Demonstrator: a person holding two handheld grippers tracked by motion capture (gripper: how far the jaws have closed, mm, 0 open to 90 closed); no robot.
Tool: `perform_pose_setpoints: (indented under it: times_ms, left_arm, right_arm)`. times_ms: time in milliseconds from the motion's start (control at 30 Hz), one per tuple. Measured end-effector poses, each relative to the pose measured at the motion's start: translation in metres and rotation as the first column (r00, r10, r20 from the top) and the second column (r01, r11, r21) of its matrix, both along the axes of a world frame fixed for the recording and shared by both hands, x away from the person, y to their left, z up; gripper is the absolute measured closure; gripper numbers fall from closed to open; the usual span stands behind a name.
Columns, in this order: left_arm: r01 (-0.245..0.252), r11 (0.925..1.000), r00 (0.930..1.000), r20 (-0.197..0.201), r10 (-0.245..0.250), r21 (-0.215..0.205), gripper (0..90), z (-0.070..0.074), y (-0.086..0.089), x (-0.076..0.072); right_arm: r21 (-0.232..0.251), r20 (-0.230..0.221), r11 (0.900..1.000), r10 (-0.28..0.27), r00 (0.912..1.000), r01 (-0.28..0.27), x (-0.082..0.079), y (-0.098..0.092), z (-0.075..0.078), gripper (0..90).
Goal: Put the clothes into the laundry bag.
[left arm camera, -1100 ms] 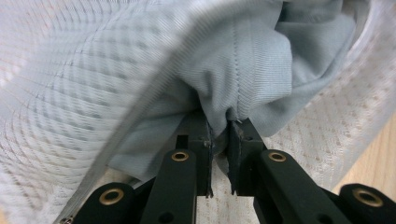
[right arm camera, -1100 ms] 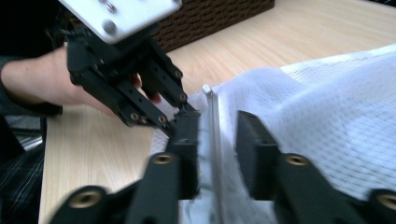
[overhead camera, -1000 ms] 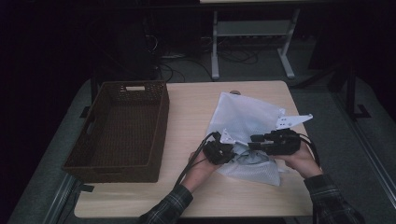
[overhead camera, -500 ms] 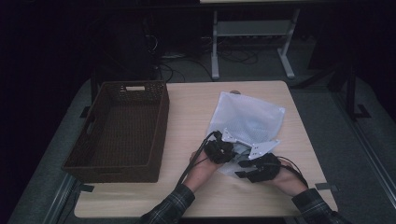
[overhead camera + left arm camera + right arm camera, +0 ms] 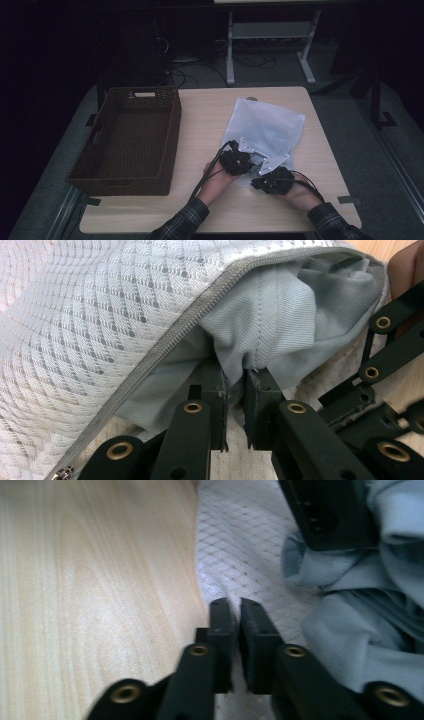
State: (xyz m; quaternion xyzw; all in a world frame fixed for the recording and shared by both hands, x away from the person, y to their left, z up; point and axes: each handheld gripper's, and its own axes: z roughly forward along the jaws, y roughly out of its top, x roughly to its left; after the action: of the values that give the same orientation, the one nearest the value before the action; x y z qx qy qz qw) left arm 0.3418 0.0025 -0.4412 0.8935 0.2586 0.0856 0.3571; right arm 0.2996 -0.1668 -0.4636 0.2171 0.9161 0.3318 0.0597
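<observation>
Left tongs (image 5: 235,385) clamped on grey cloth (image 5: 280,315); right tongs (image 5: 237,611) just closed, pinching the bag (image 5: 240,545) edge — mesh could slip out, or the cloth might snag the zipper (image 5: 200,310) above the left tips.

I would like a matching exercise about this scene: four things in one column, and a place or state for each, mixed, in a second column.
Things:
1. wicker basket
2. grey garment
3. mesh bag
4. right gripper

Places or states:
A. jaws shut at the bag's edge, next to bare wood
B. pinched by the left gripper at the bag's open zipper
C. lies white on the right half of the table
D. stands at the table's left side

Pairs: 1-D, 2-B, 3-C, 4-A
</observation>
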Motion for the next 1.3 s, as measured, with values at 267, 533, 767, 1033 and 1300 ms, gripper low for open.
perform_pose_setpoints:
  times_ms: [267,533,767,1033,1300]
  left_arm:
    - [0.007,0.999,0.9998,-0.018,-0.006,0.043,81.7,-0.003,-0.019,0.01]
    - [-0.009,0.9993,0.9991,-0.042,0.011,0.037,82.3,-0.008,-0.037,0.033]
    - [-0.065,0.9969,0.9973,-0.03,0.067,0.045,82.6,-0.01,-0.047,0.052]
    - [-0.142,0.9894,0.9898,-0.008,0.142,0.032,82.6,-0.013,-0.049,0.071]
    - [-0.182,0.9831,0.9831,-0.012,0.182,0.017,81.0,-0.013,-0.047,0.081]
  right_arm:
    - [0.006,-0.014,1.0,0.008,0.9999,-0.008,0.001,-0.002,0.0,89.9]
    - [0.035,-0.048,0.999,0.014,0.9987,-0.013,0.001,-0.007,-0.001,90.0]
    - [0.034,-0.047,0.999,0.022,0.9987,-0.02,0.0,-0.008,-0.001,90.0]
    - [0.028,-0.044,0.999,0.031,0.9986,-0.029,0.0,-0.008,-0.001,90.0]
    - [0.027,-0.043,0.999,0.041,0.9982,-0.04,0.0,-0.008,-0.001,90.0]
